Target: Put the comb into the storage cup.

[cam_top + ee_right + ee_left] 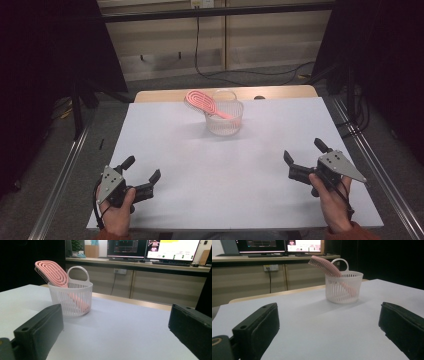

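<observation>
A white slatted plastic basket [224,121] [343,287] [72,300] stands at the far middle of the table. A pink hairbrush [201,102] [325,265] [51,272] leans in it, handle down, with its head sticking out over the rim to the left. My left gripper [142,171] [329,330] rests open near the front left corner, jaws wide apart and empty. My right gripper [306,153] [115,332] rests open near the front right, also empty. Both point toward the basket from well short of it.
A white sheet [225,165] covers the table, with a strip of wooden tabletop [165,95] behind it. Metal rails [60,175] run along both sides. A bench with monitors [172,248] stands beyond, and cables [240,72] lie on the floor.
</observation>
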Demonstrator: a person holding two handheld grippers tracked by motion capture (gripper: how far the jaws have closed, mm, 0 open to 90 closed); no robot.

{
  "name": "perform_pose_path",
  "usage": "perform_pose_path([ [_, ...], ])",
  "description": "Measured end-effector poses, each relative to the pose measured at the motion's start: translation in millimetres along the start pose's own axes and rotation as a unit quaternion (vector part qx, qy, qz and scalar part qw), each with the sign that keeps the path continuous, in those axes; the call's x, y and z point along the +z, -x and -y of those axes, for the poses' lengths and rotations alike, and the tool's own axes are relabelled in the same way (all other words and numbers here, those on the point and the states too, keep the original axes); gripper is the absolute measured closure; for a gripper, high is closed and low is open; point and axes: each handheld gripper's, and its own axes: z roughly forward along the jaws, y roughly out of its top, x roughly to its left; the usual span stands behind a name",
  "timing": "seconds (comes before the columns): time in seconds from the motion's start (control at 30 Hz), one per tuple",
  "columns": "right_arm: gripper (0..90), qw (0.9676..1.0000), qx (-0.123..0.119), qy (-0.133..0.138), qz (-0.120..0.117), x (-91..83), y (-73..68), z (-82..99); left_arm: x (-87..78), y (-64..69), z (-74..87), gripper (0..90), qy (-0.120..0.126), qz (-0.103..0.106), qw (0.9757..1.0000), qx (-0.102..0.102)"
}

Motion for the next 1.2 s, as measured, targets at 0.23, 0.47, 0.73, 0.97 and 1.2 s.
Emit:
perform_pose_path([
  [0.23, 0.0, 1.0, 0.005, -0.004, -0.006, -9.1, 0.4, 8.1, -1.1, 0.1, -0.2, 3.3, 0.0, -0.003, 1.0, 0.0],
  [0.47, 0.0, 0.9999, -0.001, -0.008, -0.006, -20.3, 4.8, 15.3, -5.7, -0.1, -1.0, 3.2, 0.002, -0.011, 0.9999, -0.001],
  [0.73, 0.0, 0.9999, -0.01, -0.006, 0.004, -31.2, 11.3, 21.2, -5.6, 1.6, -0.3, 3.2, 0.004, -0.009, 1.0, -0.002],
  [0.97, 0.0, 0.9999, -0.01, -0.01, 0.002, -35.1, 12.1, 25.2, -5.6, 1.6, 0.8, 3.2, -0.002, -0.008, 1.0, 0.002],
  [1.2, 0.0, 0.9991, -0.036, -0.005, -0.022, -32.0, 6.8, 28.5, -1.7, 1.2, 1.4, 3.2, -0.004, -0.001, 1.0, 0.001],
])
